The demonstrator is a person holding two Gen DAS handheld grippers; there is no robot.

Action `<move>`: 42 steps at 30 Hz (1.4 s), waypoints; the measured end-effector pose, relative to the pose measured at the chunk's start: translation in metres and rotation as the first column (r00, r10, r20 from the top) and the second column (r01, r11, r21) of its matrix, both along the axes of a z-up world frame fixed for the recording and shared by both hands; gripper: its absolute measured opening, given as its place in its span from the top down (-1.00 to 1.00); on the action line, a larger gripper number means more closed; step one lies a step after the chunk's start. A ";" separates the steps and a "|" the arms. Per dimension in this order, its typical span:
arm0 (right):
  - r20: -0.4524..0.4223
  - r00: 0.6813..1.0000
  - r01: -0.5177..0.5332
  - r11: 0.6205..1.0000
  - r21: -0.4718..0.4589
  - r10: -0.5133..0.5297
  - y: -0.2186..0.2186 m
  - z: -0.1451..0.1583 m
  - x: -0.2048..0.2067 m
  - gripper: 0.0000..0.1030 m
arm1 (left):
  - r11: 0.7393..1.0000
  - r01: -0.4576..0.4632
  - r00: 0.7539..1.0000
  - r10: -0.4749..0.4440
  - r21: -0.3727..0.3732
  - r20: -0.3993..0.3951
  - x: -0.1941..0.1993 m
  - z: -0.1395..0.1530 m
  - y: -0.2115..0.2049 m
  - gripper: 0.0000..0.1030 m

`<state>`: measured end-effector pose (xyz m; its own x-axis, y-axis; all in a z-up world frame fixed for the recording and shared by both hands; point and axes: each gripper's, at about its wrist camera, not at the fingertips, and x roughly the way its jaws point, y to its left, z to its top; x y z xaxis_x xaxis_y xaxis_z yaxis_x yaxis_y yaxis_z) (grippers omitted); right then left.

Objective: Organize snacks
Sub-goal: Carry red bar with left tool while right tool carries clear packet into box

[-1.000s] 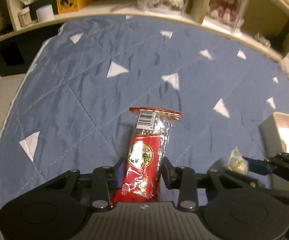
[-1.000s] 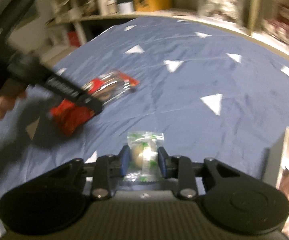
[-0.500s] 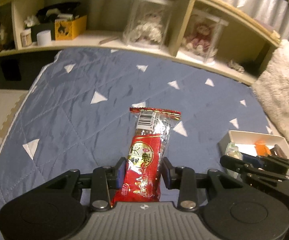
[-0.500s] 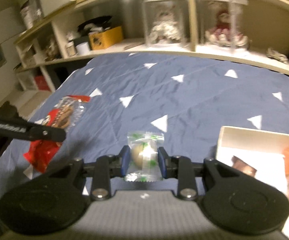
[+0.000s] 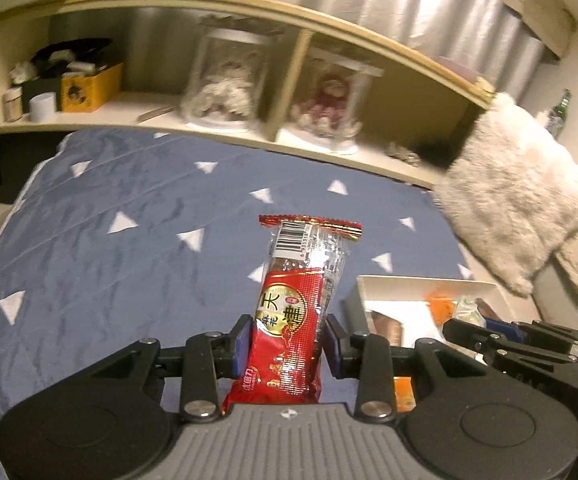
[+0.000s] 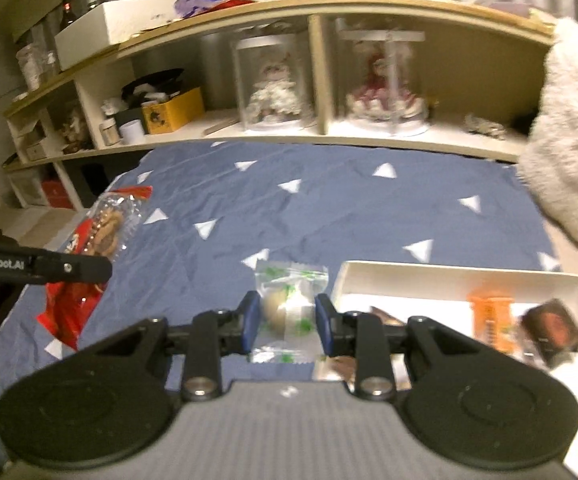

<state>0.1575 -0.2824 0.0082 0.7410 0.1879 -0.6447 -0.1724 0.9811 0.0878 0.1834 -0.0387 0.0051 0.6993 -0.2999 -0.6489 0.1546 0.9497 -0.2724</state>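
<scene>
My left gripper [image 5: 287, 346] is shut on a long red snack packet [image 5: 297, 300] with a clear top, held upright above the blue bedspread. It also shows at the left of the right wrist view [image 6: 89, 256]. My right gripper [image 6: 287, 322] is shut on a small clear-wrapped candy with green print [image 6: 289, 304], just left of the white box [image 6: 449, 270]. The box holds an orange packet [image 6: 489, 316] and brown-wrapped snacks [image 6: 553, 330]. In the left wrist view the box [image 5: 409, 282] lies at the right, with the right gripper over it.
A blue quilt with white triangles [image 5: 129, 248] covers the bed. A fluffy white pillow [image 5: 517, 196] leans at the right. A wooden shelf [image 6: 321, 136] with doll cases and a yellow box [image 6: 173, 110] runs along the far edge.
Both grippers have risen and tilted up, bringing the shelf and pillow into view. Both have moved right towards the white box, still holding their snacks.
</scene>
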 end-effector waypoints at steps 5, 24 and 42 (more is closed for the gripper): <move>0.010 0.999 0.053 0.999 -0.009 -0.053 -0.027 0.007 -0.019 0.32 | 0.999 0.045 0.998 -0.044 -0.030 0.034 -0.008 0.010 -0.030 0.24; 0.012 0.963 0.268 0.963 -0.022 -0.268 -0.148 0.005 -0.075 0.32 | 0.952 0.234 0.971 -0.241 -0.196 -0.012 -0.010 -0.013 -0.185 0.24; -0.025 0.911 0.412 0.910 0.052 -0.411 -0.253 -0.032 -0.111 0.32 | 0.819 0.248 0.915 -0.373 -0.517 -0.152 0.023 -0.086 -0.309 0.24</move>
<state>0.0468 -0.5358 -0.0240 0.7514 -0.0966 -0.6527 0.2474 0.9583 0.1429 0.2069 -0.3475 -0.0813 0.3599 -0.7892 -0.4977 0.2908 0.6017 -0.7439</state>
